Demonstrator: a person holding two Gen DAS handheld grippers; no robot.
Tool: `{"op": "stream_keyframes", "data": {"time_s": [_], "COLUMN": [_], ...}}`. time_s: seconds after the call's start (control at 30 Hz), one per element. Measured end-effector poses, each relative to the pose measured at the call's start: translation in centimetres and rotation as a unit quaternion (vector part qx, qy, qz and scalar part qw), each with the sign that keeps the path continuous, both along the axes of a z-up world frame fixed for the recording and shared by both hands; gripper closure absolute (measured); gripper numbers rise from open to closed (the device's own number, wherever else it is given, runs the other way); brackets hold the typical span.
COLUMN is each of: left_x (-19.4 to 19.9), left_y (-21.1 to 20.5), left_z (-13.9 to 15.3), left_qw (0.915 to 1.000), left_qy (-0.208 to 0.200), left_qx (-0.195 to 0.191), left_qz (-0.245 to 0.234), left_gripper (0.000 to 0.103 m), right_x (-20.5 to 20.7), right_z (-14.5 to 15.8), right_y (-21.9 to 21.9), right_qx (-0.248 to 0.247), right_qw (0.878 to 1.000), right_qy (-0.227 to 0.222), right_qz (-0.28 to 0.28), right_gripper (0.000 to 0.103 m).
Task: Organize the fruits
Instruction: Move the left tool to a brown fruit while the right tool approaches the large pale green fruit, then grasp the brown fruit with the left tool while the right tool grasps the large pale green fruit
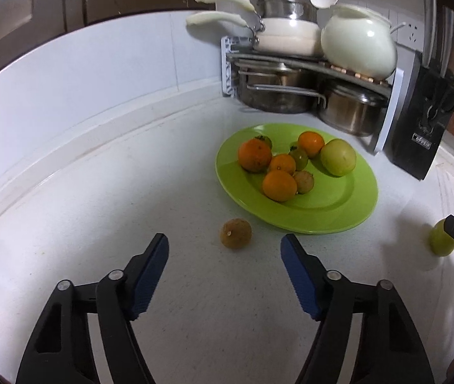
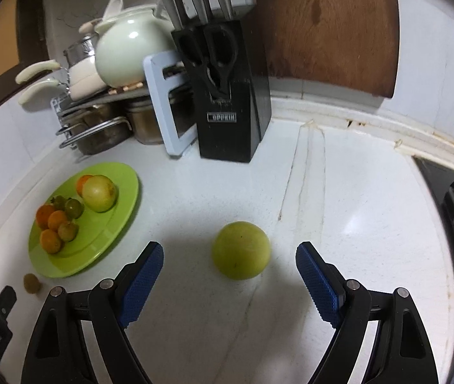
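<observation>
While both pairs of fingers stand released, the left gripper [image 1: 223, 252] faces a small, rough brown fruit [image 1: 235, 233], light and likely easily bruised. The right gripper [image 2: 229, 264] faces a firm, smooth green fruit [image 2: 241, 250] on the tabletop [image 2: 354, 224]; it may roll, so grip across its middle.

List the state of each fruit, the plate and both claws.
Small brown round fruit: loose on counter, ungripped.
Large green round fruit: loose on counter, ungripped.
Lime-green plastic plate: loaded with fruit.
Left claw: open.
Right claw: open.
</observation>
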State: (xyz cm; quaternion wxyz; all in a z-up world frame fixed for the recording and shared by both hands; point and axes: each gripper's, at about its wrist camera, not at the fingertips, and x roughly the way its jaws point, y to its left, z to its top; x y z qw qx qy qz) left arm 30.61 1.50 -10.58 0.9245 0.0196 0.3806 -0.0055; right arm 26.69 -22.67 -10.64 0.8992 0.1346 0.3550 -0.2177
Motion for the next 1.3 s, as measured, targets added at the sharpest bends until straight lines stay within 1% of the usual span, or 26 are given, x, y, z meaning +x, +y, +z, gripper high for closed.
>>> {"op": "stream_keyframes", "data": {"time_s": [0.07,0.1,0.23,0.3,0.37,0.47,0.53,0.57,0.67,0.7,0.83,0.9,0.93,0.97,1.07,1.3], "left_x": [0.7,1.2,2.6,3.2,3.5,3.6,3.8,3.9,4.1,4.2,4.4,4.5,4.6,4.6,4.5,3.8], "left_y": [0.0,-0.1,-0.2,-0.2,-0.3,-0.3,-0.4,-0.5,-0.5,-0.4,-0.5,-0.6,-0.6,-0.6,-0.6,-0.9], "left_z": [-0.4,-0.7,-1.7,-2.3,-2.7,-3.0,-3.1,-3.2,-3.2,-3.2,-3.2,-3.3,-3.3,-3.3,-3.3,-2.5], "left_qw": [1.0,0.9999,0.9991,0.9984,0.9979,0.9979,0.998,0.998,0.9981,0.9981,0.9983,0.9982,0.9982,0.9981,0.9982,0.9988], "left_qy": [0.008,0.015,0.041,0.054,0.061,0.062,0.061,0.061,0.06,0.06,0.058,0.059,0.059,0.06,0.059,0.046], "left_qx": [0.0,0.0,-0.013,-0.016,-0.02,-0.02,-0.016,-0.015,-0.012,-0.012,-0.009,-0.007,-0.008,-0.009,-0.011,-0.006], "left_qz": [0.002,0.002,0.003,0.0,-0.002,0.002,0.002,0.001,-0.002,-0.002,-0.003,-0.006,-0.007,-0.007,-0.007,-0.019], "left_gripper": [0.037,0.041,0.044,0.05,0.05,0.052,0.056,0.06,0.063,0.066,0.067,0.073,0.074,0.074,0.075,0.075], "right_x": [0.5,0.9,1.8,2.3,2.6,3.0,3.2,3.3,3.5,3.6,3.9,3.9,3.9,3.9,3.9,3.9], "right_z": [-0.7,-1.1,-2.1,-2.5,-2.8,-3.2,-3.4,-3.5,-3.7,-3.7,-3.7,-3.7,-3.7,-3.7,-3.6,-3.5], "right_y": [-0.1,-0.2,-0.3,-0.4,-0.5,-0.7,-0.8,-0.8,-1.0,-1.0,-1.2,-1.3,-1.3,-1.3,-1.4,-1.4], "right_qx": [0.008,0.012,0.025,0.026,0.024,0.025,0.023,0.022,0.02,0.018,0.009,0.009,0.007,0.006,0.003,0.01], "right_qw": [1.0,1.0,0.999,0.999,0.999,0.998,0.998,0.998,0.998,0.998,0.998,0.998,0.998,0.998,0.998,0.998], "right_qy": [0.012,0.018,0.031,0.038,0.044,0.049,0.051,0.053,0.054,0.056,0.059,0.062,0.063,0.062,0.062,0.062], "right_qz": [-0.002,-0.003,-0.003,-0.006,-0.007,-0.009,-0.01,-0.01,-0.012,-0.012,-0.014,-0.014,-0.015,-0.016,-0.016,0.0], "right_gripper": [0.018,0.018,0.018,0.019,0.023,0.026,0.027,0.028,0.03,0.03,0.037,0.039,0.04,0.042,0.052,0.052]}}
